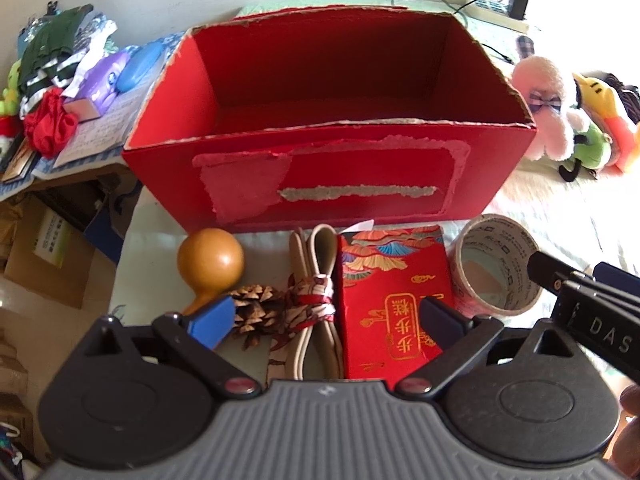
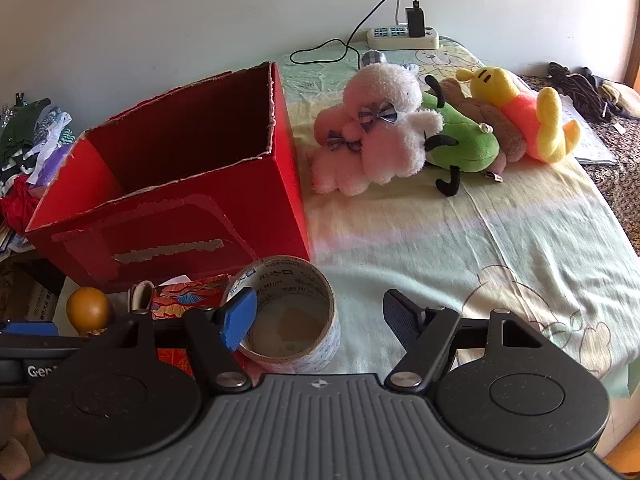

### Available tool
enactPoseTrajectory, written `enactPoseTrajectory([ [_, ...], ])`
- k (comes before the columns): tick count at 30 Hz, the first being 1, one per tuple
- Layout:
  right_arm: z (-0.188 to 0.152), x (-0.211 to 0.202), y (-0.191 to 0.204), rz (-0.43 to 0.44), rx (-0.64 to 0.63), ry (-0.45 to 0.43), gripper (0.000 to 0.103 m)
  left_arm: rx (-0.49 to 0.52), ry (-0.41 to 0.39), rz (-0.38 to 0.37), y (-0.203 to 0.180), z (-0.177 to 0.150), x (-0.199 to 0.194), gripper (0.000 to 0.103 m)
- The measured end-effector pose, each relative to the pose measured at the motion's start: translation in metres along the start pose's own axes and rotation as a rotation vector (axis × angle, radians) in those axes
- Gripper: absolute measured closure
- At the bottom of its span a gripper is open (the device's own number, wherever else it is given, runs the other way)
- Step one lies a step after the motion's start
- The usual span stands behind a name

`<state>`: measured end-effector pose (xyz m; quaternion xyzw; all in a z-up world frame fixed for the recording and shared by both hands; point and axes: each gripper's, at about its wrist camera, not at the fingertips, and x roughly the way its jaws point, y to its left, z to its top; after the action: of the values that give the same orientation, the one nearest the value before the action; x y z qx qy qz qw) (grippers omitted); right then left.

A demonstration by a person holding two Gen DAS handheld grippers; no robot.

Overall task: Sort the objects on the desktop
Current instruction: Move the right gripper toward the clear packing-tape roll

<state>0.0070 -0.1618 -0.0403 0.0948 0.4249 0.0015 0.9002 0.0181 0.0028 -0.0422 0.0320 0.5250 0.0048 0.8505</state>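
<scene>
Both grippers are spread wide and hold nothing: the left gripper (image 1: 328, 316) hangs at lower centre over the belt (image 1: 316, 300) and envelope (image 1: 394, 300) before the red box (image 1: 332, 184), the right gripper (image 2: 320, 320) by the tape roll (image 2: 288, 320).

I see the open box (image 1: 328, 184) standing on the cloth-covered table (image 2: 440, 248), and before its front wall lie, left to right, a gourd (image 1: 210, 264), a pine cone (image 1: 252, 304), a folded belt (image 1: 320, 280), an envelope (image 1: 394, 292) and a tape roll (image 1: 498, 264). Right of the box lie plush toys (image 2: 420, 136), with a power strip (image 2: 402, 37) behind them by the wall.
</scene>
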Motion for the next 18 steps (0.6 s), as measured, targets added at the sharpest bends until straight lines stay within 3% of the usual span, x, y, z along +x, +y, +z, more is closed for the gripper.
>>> enactPoseTrajectory([
  [14,0.017,0.024,-0.013,0.095,-0.066,0.067,0.034,-0.078,0.046,0.058,-0.012,0.005,0.007,0.004],
  [18,0.018,0.029,-0.019,0.105,-0.073,0.087,0.039,-0.073,0.027,0.022,-0.015,0.008,0.004,0.004],
])
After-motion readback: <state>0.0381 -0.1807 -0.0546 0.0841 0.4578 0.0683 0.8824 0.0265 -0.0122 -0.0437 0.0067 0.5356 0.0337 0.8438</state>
